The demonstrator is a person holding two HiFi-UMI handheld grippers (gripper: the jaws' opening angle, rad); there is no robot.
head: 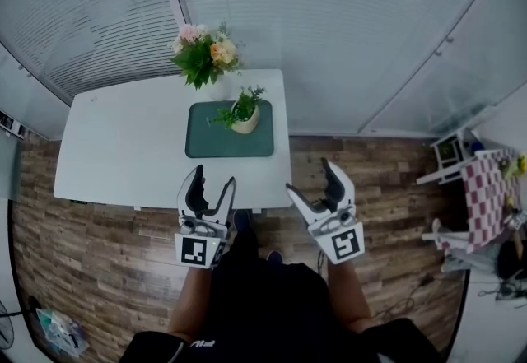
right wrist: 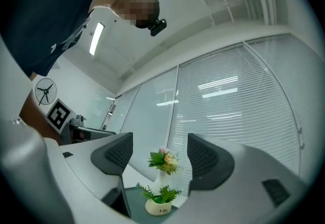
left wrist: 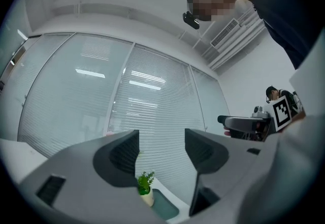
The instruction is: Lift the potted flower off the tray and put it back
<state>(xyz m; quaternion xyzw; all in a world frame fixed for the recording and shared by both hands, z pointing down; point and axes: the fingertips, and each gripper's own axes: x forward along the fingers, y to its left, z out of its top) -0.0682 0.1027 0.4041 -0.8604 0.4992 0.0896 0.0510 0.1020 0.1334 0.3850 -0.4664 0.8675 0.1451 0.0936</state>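
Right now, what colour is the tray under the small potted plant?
The tray is a plain dark teal-green. The head view shows it best.

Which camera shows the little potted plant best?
The right gripper view: the potted plant shows side-on, pot and leaves clear. The head view shows it small from above, on the tray; the left gripper view, tiny.

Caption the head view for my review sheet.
Both open, left gripper and right gripper hover before the white table; potted flower sits on the green tray.

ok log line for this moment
potted flower: on tray | left gripper: open, empty | right gripper: open, empty | both apart from pot
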